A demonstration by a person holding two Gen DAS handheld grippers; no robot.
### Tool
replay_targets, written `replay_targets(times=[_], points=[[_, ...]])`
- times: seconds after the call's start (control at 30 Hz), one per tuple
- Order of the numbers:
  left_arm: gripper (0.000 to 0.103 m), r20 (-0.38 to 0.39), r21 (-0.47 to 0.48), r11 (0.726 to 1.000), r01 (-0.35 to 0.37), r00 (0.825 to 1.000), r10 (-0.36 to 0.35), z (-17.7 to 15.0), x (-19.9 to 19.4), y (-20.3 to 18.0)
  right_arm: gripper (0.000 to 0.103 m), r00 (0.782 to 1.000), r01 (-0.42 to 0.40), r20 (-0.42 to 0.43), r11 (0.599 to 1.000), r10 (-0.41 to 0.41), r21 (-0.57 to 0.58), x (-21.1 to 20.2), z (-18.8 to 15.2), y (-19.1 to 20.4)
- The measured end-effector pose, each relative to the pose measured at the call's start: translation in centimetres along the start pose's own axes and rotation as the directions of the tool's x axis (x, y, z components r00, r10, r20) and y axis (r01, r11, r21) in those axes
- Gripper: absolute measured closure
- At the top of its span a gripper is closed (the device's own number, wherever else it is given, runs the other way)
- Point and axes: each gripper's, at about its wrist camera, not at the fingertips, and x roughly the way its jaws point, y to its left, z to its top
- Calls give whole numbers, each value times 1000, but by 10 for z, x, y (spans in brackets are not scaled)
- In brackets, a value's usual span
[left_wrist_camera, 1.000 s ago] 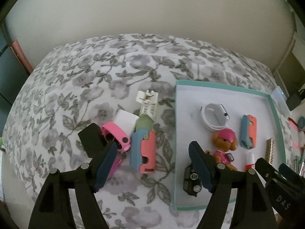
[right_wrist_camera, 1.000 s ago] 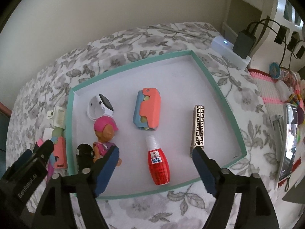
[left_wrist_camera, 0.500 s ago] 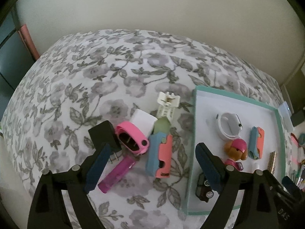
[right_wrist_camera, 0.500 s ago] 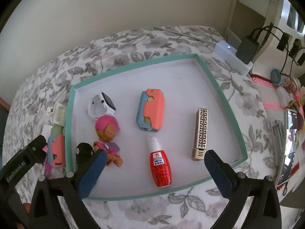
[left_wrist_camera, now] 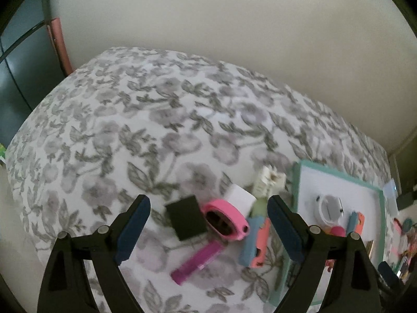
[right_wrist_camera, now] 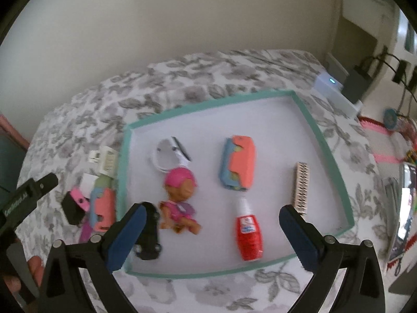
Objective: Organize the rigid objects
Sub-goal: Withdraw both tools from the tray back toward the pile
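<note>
Toys and small rigid items lie in two groups on a floral-covered bed (left_wrist_camera: pixel 156 130). Left hand-held gripper (left_wrist_camera: pixel 208 224) hangs with its jaws spread wide and nothing between them; within its span sit a black block (left_wrist_camera: pixel 186 217), a pink watch (left_wrist_camera: pixel 226 220) and a purple tube (left_wrist_camera: pixel 196 262). At its 2 o'clock a blue-and-coral case (left_wrist_camera: pixel 256 245) lies beside a white clip piece (left_wrist_camera: pixel 267 182). Right hand-held gripper (right_wrist_camera: pixel 212 234) is likewise wide open and empty above the teal-rimmed tray (right_wrist_camera: pixel 333 167). Inside the tray, a black toy car (right_wrist_camera: pixel 149 234) is at its 9 o'clock, a pink-capped doll (right_wrist_camera: pixel 179 198) at 11, a red bottle (right_wrist_camera: pixel 247 234) at 3, a second blue-and-coral case (right_wrist_camera: pixel 238 165) at 12, a white watch (right_wrist_camera: pixel 169 155) beyond the doll, and a gold patterned bar (right_wrist_camera: pixel 301 186) at 2.
</note>
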Motion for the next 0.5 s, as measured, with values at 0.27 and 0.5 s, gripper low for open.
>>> replay_targets(times=[0.27, 0.5], points=[[11, 31, -48, 998, -43, 999, 44, 16, -10, 35, 0, 994, -90, 54, 994, 93, -55, -8, 2, 33], [11, -14, -97, 995, -20, 1000, 19, 19, 0, 55, 13, 983, -156, 79, 983, 164, -98, -8, 3, 59]])
